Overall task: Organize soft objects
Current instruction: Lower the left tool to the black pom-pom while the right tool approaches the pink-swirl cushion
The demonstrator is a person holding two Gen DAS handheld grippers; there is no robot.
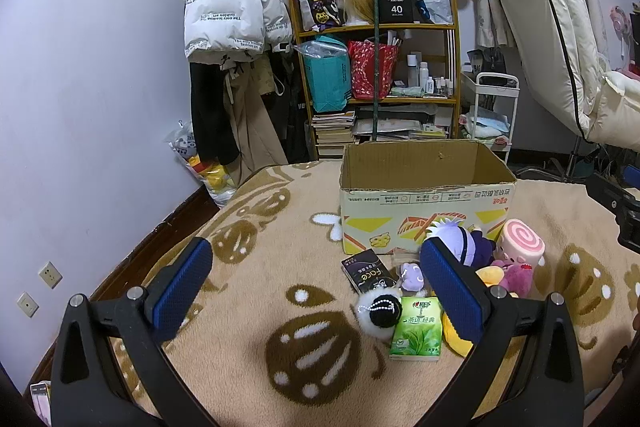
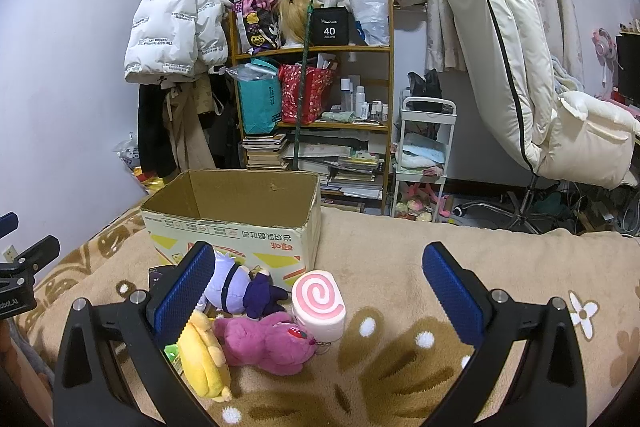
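Note:
An open cardboard box (image 1: 426, 201) (image 2: 236, 227) stands on the blanket-covered bed, and what I see of its inside is bare. Before it lie soft toys: a purple-and-white doll (image 1: 466, 241) (image 2: 240, 285), a pink swirl roll cushion (image 1: 522, 241) (image 2: 320, 303), a magenta plush (image 2: 268, 341) (image 1: 516, 277), a yellow plush (image 2: 204, 359) and a black-and-white fluffy ball (image 1: 380, 313). My left gripper (image 1: 316, 285) is open above the blanket left of the pile. My right gripper (image 2: 318, 285) is open, and between its fingers I see the toys lying farther off.
A black "Face" box (image 1: 366, 271) and a green tissue pack (image 1: 418, 331) lie among the toys. Beyond the bed stand a cluttered shelf (image 1: 376, 63), hanging coats (image 1: 232, 7), a white trolley (image 2: 424, 155) and a cream chair (image 2: 520, 67). The wall is at the left.

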